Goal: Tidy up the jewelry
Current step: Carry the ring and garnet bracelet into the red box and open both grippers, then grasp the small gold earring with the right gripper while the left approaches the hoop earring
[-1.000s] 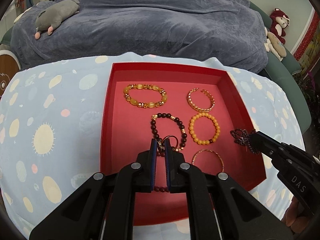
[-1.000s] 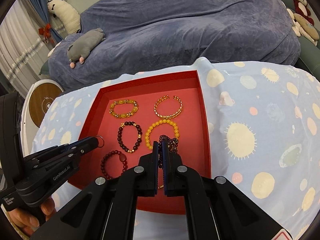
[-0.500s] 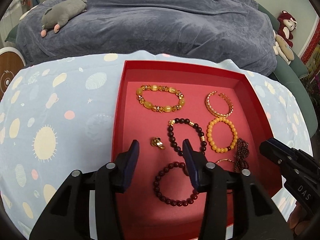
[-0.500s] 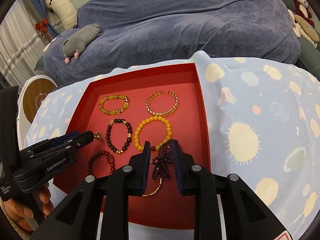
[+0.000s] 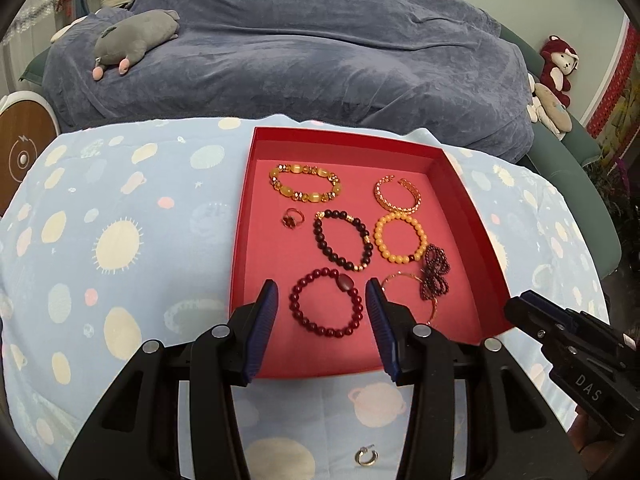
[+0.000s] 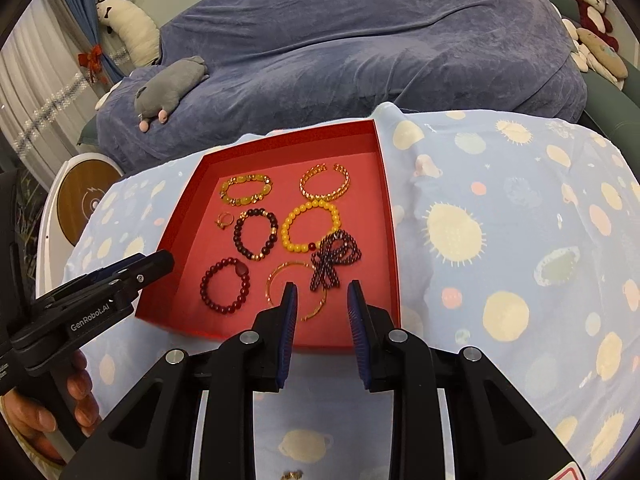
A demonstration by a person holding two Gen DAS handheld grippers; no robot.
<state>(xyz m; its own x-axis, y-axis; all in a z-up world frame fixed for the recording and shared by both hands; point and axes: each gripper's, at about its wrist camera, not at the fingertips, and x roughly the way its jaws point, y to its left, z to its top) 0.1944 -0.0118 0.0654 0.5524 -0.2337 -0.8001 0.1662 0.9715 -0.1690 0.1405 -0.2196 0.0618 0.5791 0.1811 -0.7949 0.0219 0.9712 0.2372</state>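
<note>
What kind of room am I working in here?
Most likely a bedroom or living room at home. A big piece of furniture under a blue-grey blanket stands behind the work surface, soft toys such as the grey plush lie on it, and a curtain hangs at the side.

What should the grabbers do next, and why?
Probably lower the left gripper toward the small silver hoop lying on the cloth outside the red tray. Both grippers' jaws stand open and empty, the right gripper too, and that piece isn't in the tray yet.
</note>
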